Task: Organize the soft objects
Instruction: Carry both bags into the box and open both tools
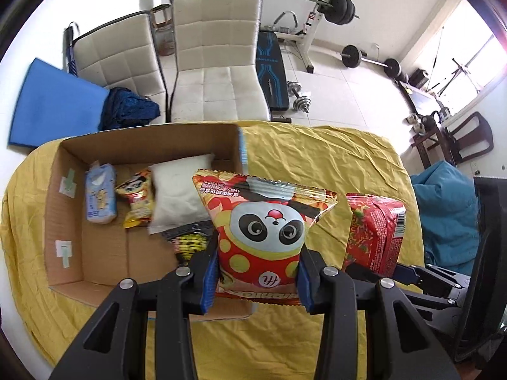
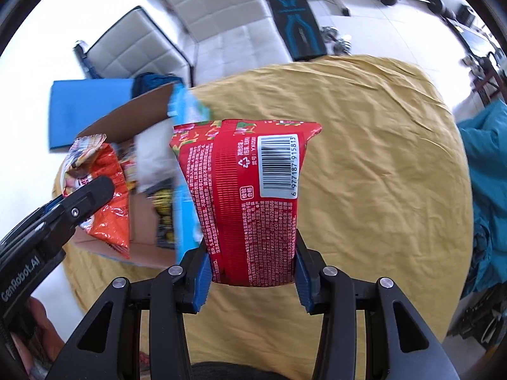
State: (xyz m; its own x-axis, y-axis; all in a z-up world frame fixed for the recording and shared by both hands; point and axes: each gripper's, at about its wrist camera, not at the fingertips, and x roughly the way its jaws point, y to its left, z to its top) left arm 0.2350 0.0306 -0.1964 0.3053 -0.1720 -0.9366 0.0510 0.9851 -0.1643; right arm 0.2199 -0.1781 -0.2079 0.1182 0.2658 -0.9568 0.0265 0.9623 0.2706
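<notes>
My left gripper [image 1: 258, 272] is shut on a panda snack bag [image 1: 263, 228] and holds it in the air beside the right wall of the cardboard box [image 1: 66, 221]. My right gripper [image 2: 252, 269] is shut on a red snack packet [image 2: 250, 196], barcode side up, above the yellow cloth. The red packet [image 1: 374, 234] also shows in the left wrist view, to the right of the panda bag. The panda bag [image 2: 104, 196] and the left gripper's finger [image 2: 85, 199] show at the left of the right wrist view. The box holds a white pillow pack [image 1: 177, 190], a small panda snack [image 1: 137, 199] and a blue tissue pack [image 1: 99, 198].
A yellow cloth [image 1: 317, 158] covers the table. Two white chairs [image 1: 218, 60] stand beyond its far edge, with a blue mat [image 1: 50, 107] and dark blue fabric [image 1: 128, 109] at the left. Gym weights [image 1: 339, 9] stand on the floor behind. Teal fabric [image 1: 443, 205] lies at the right.
</notes>
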